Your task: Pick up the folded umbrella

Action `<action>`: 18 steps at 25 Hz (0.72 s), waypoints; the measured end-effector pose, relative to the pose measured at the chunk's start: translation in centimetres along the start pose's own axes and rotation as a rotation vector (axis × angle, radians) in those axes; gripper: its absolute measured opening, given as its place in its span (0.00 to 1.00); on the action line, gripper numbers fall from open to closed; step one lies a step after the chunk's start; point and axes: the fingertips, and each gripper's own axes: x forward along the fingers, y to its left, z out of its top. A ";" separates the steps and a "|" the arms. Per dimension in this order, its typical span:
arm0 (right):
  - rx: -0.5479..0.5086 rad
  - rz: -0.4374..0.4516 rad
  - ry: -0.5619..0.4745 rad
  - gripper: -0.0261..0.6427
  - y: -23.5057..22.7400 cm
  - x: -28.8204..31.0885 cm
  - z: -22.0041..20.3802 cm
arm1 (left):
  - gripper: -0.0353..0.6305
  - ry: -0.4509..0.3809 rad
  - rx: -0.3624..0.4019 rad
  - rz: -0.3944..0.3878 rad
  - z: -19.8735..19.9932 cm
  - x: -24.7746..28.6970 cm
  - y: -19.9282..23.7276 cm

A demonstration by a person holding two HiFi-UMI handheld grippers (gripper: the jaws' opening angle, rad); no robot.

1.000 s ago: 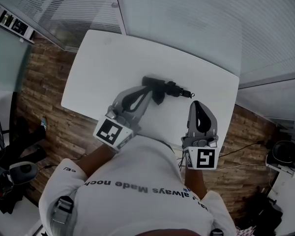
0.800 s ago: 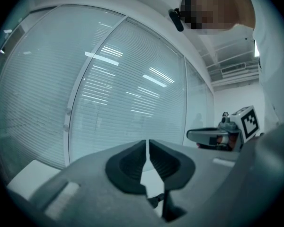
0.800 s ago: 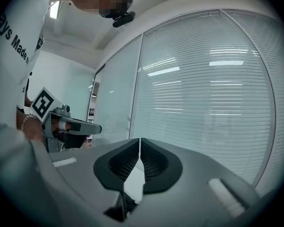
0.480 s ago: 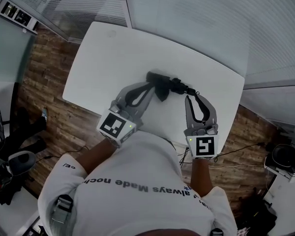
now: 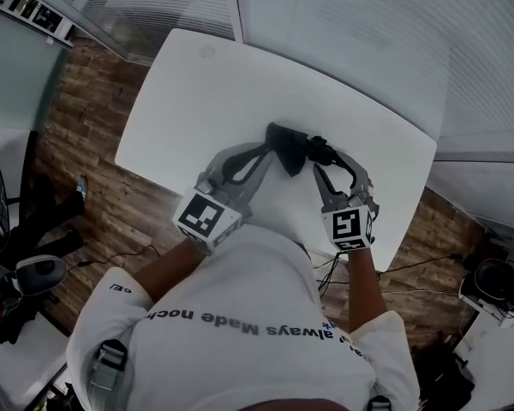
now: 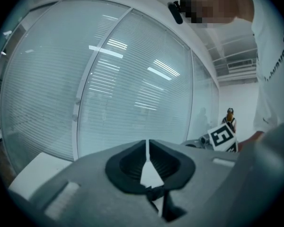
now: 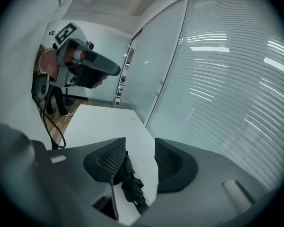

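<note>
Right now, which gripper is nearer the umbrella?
Right. The right gripper, jaws just opening, straddles the umbrella; the left gripper, shut, is at its other end.

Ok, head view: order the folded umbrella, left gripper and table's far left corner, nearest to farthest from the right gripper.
1. Folded umbrella, between the right gripper's jaws, which have just been opening.
2. Left gripper, to its left.
3. Table's far left corner, beyond.

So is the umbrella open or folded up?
Folded up. The umbrella lies on the white table as a short black bundle, with no canopy spread out.
</note>
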 end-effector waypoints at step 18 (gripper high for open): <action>-0.095 0.290 0.158 0.46 4.6 12.4 -7.8 | 0.09 0.056 -0.006 0.061 -2.0 -1.1 2.8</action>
